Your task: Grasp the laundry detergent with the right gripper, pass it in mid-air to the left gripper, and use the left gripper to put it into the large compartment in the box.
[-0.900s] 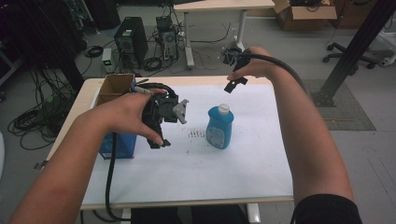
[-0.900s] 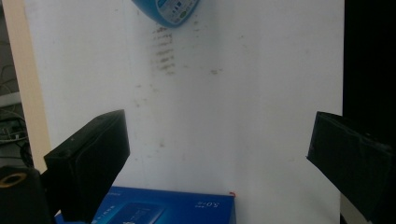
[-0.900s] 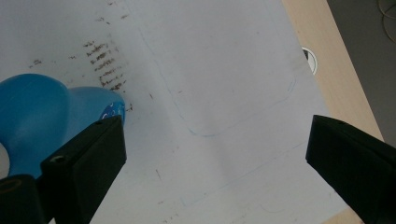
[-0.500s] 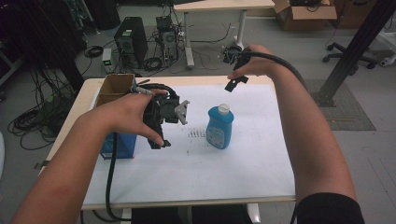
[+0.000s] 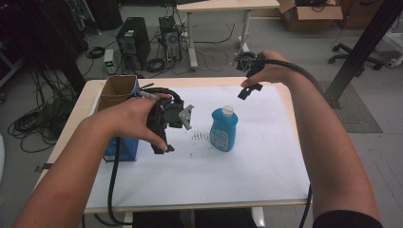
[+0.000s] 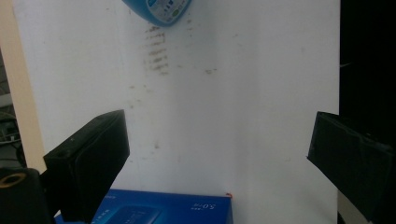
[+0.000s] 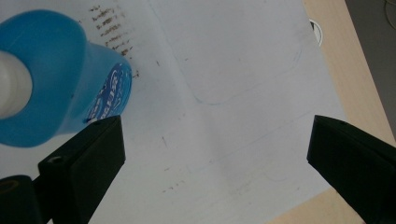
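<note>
A blue bottle [image 5: 223, 129] with a white cap stands upright on the white sheet [image 5: 228, 161] near the table's middle. My left gripper [image 5: 161, 142] hangs just left of it, over the sheet, jaws wide apart with nothing between them. In the left gripper view the bottle [image 6: 159, 9] sits at the top edge and a blue box [image 6: 159, 207] lies below the open left gripper [image 6: 219, 158]. My right gripper [image 5: 249, 83] is raised beyond the bottle near the far table edge. The right gripper view has its open gripper [image 7: 215, 158] beside the bottle [image 7: 60, 88], apart from it.
An open cardboard box [image 5: 114, 92] stands at the table's left, with the blue box [image 5: 126, 147] in front of it. Brown smudges [image 5: 199, 137] mark the sheet beside the bottle. Computers, cables and desks fill the floor behind the table. A bare wooden edge [image 7: 345, 70] borders the sheet.
</note>
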`<state>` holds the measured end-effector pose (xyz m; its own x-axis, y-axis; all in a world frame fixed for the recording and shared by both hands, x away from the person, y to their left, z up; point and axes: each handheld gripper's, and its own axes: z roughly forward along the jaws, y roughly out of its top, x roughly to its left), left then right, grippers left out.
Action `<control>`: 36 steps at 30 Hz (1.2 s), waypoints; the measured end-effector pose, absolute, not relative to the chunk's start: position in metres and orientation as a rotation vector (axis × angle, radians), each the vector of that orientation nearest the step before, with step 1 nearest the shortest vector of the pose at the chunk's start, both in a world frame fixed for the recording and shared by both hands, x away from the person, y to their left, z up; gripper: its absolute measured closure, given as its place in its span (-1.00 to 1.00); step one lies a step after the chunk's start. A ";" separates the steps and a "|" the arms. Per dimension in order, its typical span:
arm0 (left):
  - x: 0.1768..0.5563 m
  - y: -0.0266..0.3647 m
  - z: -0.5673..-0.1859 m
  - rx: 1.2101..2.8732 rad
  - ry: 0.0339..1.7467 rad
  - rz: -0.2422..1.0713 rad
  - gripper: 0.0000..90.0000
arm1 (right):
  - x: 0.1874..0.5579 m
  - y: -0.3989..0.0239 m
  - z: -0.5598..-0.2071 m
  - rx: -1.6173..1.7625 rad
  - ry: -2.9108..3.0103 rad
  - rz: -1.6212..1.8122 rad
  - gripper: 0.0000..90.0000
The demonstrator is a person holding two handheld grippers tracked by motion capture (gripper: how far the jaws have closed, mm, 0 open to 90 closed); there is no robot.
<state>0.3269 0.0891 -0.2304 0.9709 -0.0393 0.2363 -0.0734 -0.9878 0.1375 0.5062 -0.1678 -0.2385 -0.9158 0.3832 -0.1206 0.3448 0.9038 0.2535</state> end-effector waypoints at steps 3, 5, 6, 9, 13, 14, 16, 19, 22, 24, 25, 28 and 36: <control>0.328 0.089 -0.231 2.980 -0.077 0.348 -0.87 | 0.501 -0.178 -0.238 0.571 2.895 0.348 -0.91; 0.328 0.089 -0.231 2.987 -0.070 0.344 -0.87 | 0.499 -0.181 -0.238 0.574 2.892 0.343 -0.91; 0.329 0.089 -0.230 2.986 -0.068 0.343 -0.87 | 0.495 -0.187 -0.238 0.583 2.892 0.337 -0.91; 0.330 0.090 -0.229 2.985 -0.060 0.345 -0.87 | 0.487 -0.196 -0.238 0.589 2.890 0.332 -0.91; 0.332 0.089 -0.229 2.990 -0.062 0.343 -0.87 | 0.479 -0.206 -0.240 0.590 2.891 0.328 -0.91; 0.333 0.089 -0.230 2.990 -0.063 0.343 -0.87 | 0.476 -0.208 -0.240 0.588 2.892 0.324 -0.91; 0.333 0.088 -0.230 2.991 -0.057 0.342 -0.87 | 0.472 -0.211 -0.241 0.587 2.886 0.318 -0.91; 0.334 0.087 -0.231 2.993 -0.057 0.345 -0.87 | 0.466 -0.217 -0.244 0.581 2.887 0.313 -0.91; 0.333 0.086 -0.231 2.992 -0.056 0.345 -0.87 | 0.460 -0.222 -0.247 0.578 2.889 0.306 -0.91; 0.333 0.086 -0.231 2.993 -0.059 0.344 -0.87 | 0.456 -0.224 -0.250 0.564 2.888 0.314 -0.91; 0.332 0.086 -0.231 2.992 -0.054 0.343 -0.87 | 0.454 -0.224 -0.251 0.557 2.890 0.317 -0.91; 0.331 0.087 -0.230 2.983 -0.049 0.344 -0.87 | 0.447 -0.227 -0.255 0.551 2.890 0.332 -0.91; 0.331 0.088 -0.228 2.996 -0.059 0.358 -0.87 | 0.432 -0.230 -0.270 0.530 2.892 0.392 -0.91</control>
